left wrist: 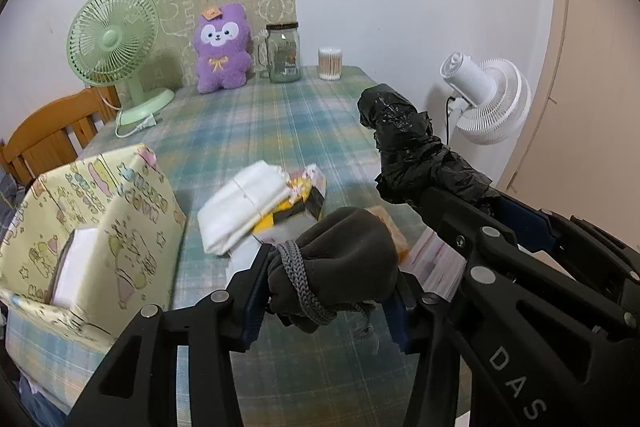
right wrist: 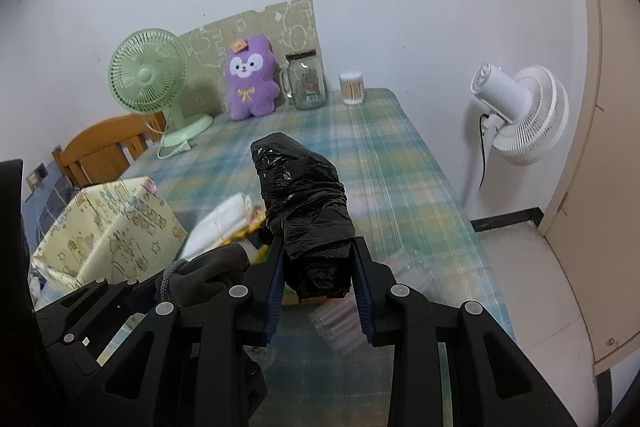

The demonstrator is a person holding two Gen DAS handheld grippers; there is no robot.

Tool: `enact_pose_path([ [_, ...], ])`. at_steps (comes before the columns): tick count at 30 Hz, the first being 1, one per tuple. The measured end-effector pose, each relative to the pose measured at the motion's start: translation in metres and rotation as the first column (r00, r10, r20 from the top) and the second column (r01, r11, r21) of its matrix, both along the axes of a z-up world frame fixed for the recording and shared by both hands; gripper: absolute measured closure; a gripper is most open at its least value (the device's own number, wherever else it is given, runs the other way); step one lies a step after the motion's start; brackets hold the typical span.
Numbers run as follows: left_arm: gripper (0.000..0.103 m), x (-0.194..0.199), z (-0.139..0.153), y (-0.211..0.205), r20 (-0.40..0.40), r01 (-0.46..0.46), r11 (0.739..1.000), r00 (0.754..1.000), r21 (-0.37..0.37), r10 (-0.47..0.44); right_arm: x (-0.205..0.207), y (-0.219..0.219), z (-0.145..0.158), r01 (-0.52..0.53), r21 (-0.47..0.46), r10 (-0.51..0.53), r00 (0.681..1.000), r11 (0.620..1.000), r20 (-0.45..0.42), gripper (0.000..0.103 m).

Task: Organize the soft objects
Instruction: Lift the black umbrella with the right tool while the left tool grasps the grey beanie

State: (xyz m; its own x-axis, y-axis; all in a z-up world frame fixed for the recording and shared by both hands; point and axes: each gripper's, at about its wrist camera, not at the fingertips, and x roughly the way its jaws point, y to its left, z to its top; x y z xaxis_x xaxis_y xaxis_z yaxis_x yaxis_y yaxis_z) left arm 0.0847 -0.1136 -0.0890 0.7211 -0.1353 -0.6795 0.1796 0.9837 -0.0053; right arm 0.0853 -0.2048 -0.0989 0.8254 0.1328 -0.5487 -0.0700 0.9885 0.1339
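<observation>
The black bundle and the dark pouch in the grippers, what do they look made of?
Black bundle: thin plastic film, likely bin-bag material, glossy and crinkled with bright glints. Dark pouch: soft matte fabric, possibly fleece, gathered by a braided grey cord.

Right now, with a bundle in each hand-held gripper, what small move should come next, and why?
Probably carry the dark grey pouch, clamped in the left hand-held gripper, leftward to the open patterned box; the box lies close by, and both bundles are already off the table.
</observation>
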Motion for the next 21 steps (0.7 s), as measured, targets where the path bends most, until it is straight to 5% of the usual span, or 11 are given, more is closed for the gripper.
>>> enact_pose_path([
  [21,0.052,-0.002,0.058,0.029,0.073,-0.006,1.0,0.997,-0.01,0.006,-0.005,0.031,0.056,-0.005,0.013,0.004,0.996,1.0,0.088,0.068],
])
